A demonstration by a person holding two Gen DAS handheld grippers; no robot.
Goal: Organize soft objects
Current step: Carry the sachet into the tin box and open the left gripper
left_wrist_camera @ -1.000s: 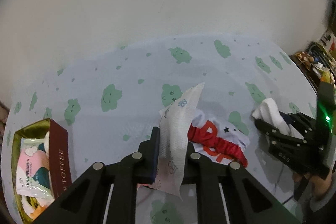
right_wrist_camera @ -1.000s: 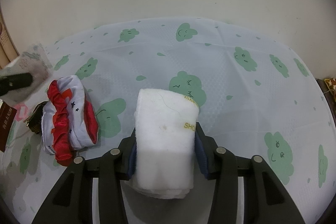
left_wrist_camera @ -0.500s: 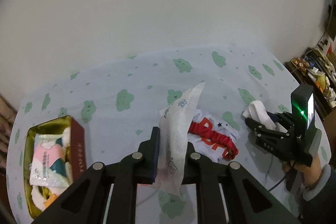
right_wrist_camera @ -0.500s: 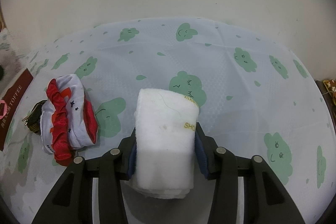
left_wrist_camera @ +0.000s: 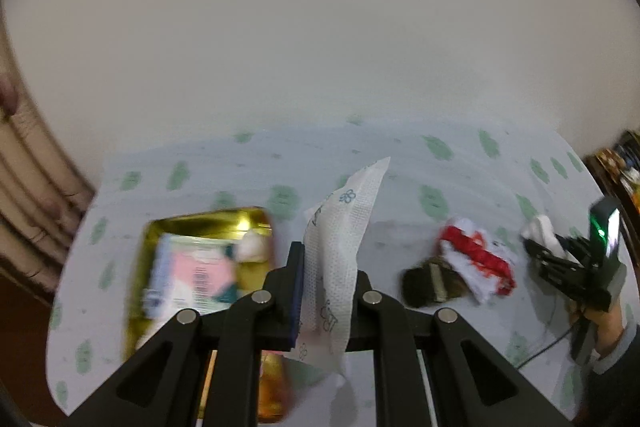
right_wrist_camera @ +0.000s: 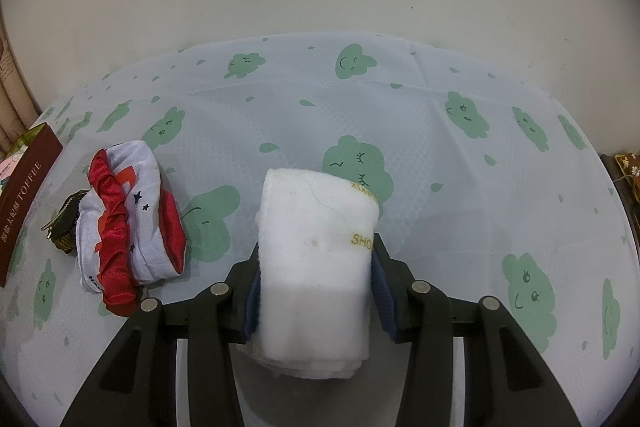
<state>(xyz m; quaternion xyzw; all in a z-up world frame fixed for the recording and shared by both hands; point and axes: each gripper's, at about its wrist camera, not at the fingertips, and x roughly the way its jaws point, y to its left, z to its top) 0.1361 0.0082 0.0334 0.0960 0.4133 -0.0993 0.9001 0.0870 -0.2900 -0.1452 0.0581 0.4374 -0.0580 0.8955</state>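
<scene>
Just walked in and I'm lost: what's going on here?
A person is sorting soft things with two handheld grippers. The left gripper is shut on a tissue and is over the gold tin, which already holds a packet. The right gripper clamps a folded white towel. A red-and-white cloth lies on the table.

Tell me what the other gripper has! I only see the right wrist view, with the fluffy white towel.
Observer: The left gripper is shut on a thin white wipe printed with little flowers.
Operator: Where is it going?
Observer: I can't say, but it hangs beside an open gold tin.
Operator: Is the tin empty?
Observer: No. A pink and teal packet lies inside, with something white at one corner.
Operator: Can you see my gripper?
Observer: Yes, the right gripper shows far right, past the red and white cloth.
</scene>
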